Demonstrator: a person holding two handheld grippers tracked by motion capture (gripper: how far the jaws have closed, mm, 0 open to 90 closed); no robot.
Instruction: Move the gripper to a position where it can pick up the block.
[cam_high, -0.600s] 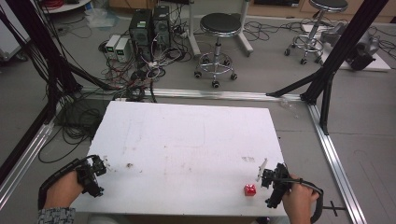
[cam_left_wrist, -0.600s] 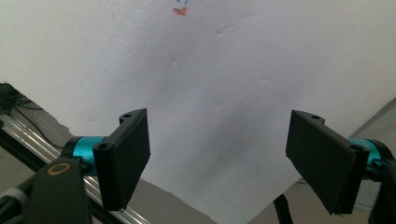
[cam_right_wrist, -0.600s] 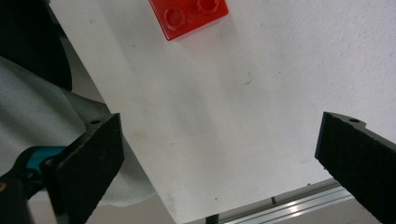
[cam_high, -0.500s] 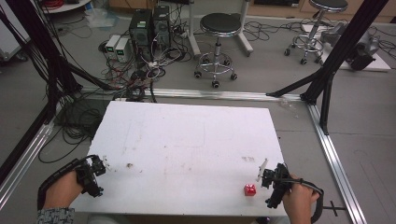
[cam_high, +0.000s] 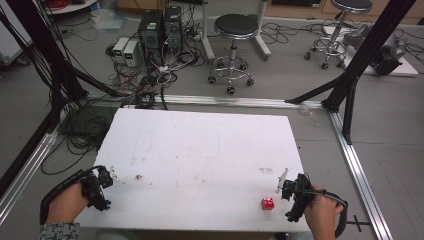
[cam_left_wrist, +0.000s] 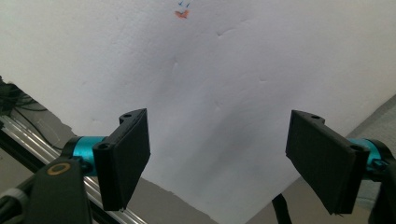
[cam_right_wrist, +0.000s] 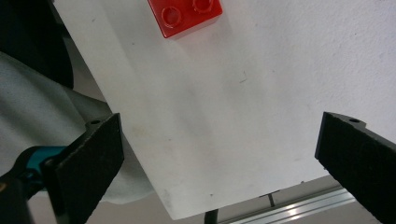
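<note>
My right gripper (cam_right_wrist: 219, 163) has its 2 black jaws spread wide, empty, over the white foam board's (cam_high: 200, 145) near edge — the glossy red studded brick (cam_right_wrist: 186, 16) sits just ahead. My left gripper (cam_left_wrist: 224, 158) gapes too at the near-left corner; open, dimpled foam lies ahead.

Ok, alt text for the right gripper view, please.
The right claw is open above the white table, its two black jaws wide apart with nothing between them. A red studded brick lies ahead near the table's edge.
</note>
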